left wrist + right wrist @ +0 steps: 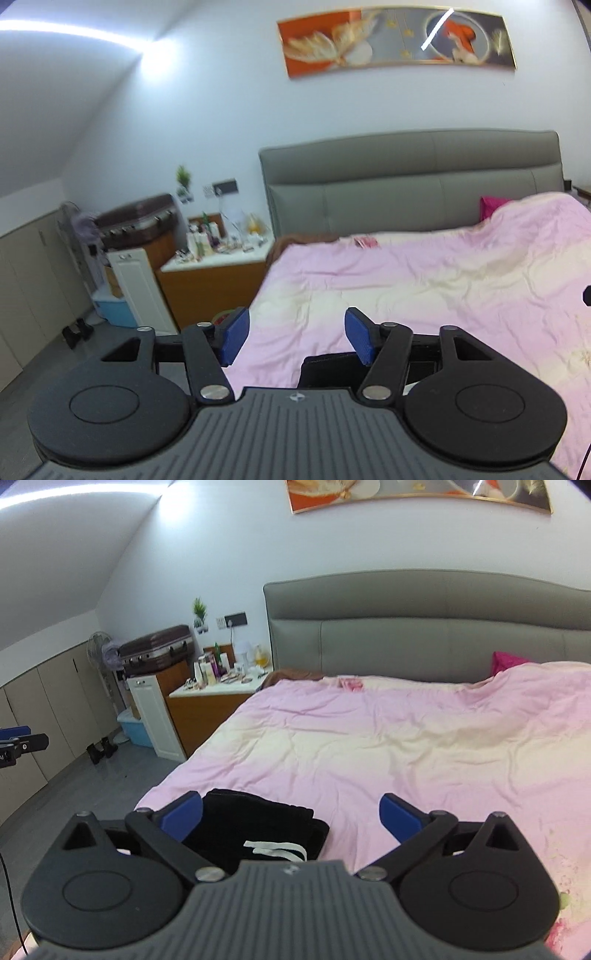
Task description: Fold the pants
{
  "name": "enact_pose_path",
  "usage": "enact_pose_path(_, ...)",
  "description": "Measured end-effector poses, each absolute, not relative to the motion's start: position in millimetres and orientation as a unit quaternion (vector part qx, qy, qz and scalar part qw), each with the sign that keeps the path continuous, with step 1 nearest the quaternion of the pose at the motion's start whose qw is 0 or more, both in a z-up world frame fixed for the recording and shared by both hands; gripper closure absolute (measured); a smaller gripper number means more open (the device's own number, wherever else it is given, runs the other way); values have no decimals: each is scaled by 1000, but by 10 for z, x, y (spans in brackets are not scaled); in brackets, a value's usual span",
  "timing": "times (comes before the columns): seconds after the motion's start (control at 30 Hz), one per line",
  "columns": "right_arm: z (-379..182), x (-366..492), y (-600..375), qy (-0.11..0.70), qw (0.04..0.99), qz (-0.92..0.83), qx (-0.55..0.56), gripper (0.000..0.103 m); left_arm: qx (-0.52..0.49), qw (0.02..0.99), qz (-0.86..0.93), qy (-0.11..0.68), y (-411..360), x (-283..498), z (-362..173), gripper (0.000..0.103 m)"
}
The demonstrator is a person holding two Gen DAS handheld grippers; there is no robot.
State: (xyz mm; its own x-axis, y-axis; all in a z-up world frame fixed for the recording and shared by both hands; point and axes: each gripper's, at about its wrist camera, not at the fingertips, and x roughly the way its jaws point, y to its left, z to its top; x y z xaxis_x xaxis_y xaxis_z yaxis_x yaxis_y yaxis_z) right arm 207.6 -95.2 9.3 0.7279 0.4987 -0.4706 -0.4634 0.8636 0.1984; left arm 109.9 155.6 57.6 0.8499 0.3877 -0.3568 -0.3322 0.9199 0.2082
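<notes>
Cluttered nightstand (218, 692) at far left, then the pink quilt (388, 746) spread across the bed, with the black pants (255, 823) lying as a compact bundle at its near edge, white drawstring (275, 849) uppermost. Left gripper (295, 334) hovers with fingers spread and empty, the bundle just below it; right gripper (291, 816) hangs likewise wide and empty above the pants. Folding appears complete or nearly so; at most a final tidy remains.
</notes>
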Motion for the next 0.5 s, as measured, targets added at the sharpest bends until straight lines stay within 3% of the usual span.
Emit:
enact_pose_path(0.07, 151, 1675, -1179, 234, 939, 250, 33, 5, 68, 962, 195, 181, 1301, 895, 545, 26)
enact_pose_path(0.17, 122, 1186, -1420, 208, 953, 221, 23, 5, 75, 963, 198, 168, 930, 646, 407, 13)
enact_pose_path(0.37, -198, 379, -1744, 196, 965, 172, 22, 5, 21, 957, 212, 196, 505, 406, -32, 13)
enact_pose_path(0.5, -438, 50, -1860, 195, 968, 155, 19, 5, 53, 950, 210, 224, 231, 321, -312, 13)
